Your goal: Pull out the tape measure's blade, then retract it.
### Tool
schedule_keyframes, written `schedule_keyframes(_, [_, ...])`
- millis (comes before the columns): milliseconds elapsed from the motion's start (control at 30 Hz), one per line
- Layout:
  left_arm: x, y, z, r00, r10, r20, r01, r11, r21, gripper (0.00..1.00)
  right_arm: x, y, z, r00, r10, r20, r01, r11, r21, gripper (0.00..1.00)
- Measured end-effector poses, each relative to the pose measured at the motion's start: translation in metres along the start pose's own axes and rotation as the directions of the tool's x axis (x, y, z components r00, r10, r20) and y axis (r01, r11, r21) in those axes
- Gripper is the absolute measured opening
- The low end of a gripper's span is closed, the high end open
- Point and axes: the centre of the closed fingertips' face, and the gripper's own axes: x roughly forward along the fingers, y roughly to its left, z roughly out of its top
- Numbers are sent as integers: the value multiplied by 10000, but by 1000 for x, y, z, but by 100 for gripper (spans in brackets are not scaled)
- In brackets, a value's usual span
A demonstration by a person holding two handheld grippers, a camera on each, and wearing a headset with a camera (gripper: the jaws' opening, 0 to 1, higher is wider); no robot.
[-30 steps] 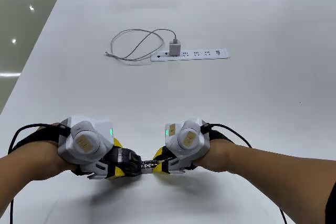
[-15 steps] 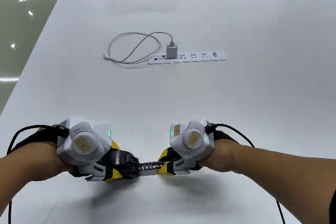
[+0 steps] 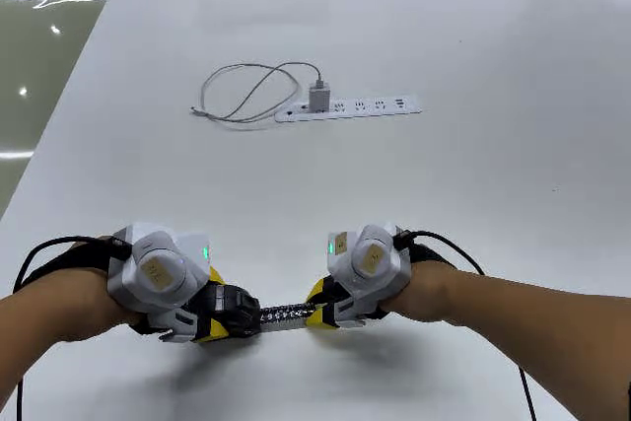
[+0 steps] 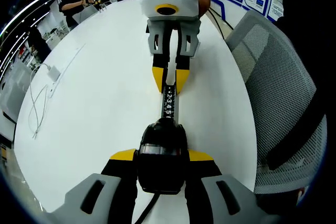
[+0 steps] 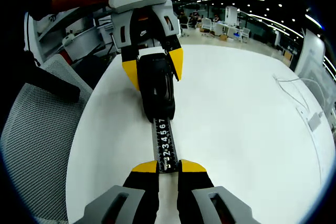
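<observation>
- The left gripper point(image 3: 219, 311) is squeezing the black tape measure point(image 3: 240, 310) over the white table point(image 3: 414, 184).
- The blade point(image 3: 286, 314) is sticking out a little toward the right.
- The right gripper point(image 3: 317, 315) is pinching the blade's tip.

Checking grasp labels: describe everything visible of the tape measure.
The tape measure has a black, glossy, plastic-looking case, clamped on its sides by the left tongs. A short stretch of dark blade with white numerals, 2 to 7 readable, runs straight out to the right tongs, which are shut on its end. It lies level, low over the white table near the person's edge; whether the case rests on the table is unclear.
</observation>
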Motion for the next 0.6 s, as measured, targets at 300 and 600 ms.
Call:
schedule_keyframes(300, [0, 0, 0, 10000, 5, -8, -5, 10000, 39, 29, -2, -1, -3, 9999, 47, -96, -45, 9998, 198, 8])
schedule_keyframes(600, [1, -1, 0, 10000, -56, -16, 56, 9999, 102, 29, -8, 0, -8, 10000, 13, -55, -12, 9996, 285, 8])
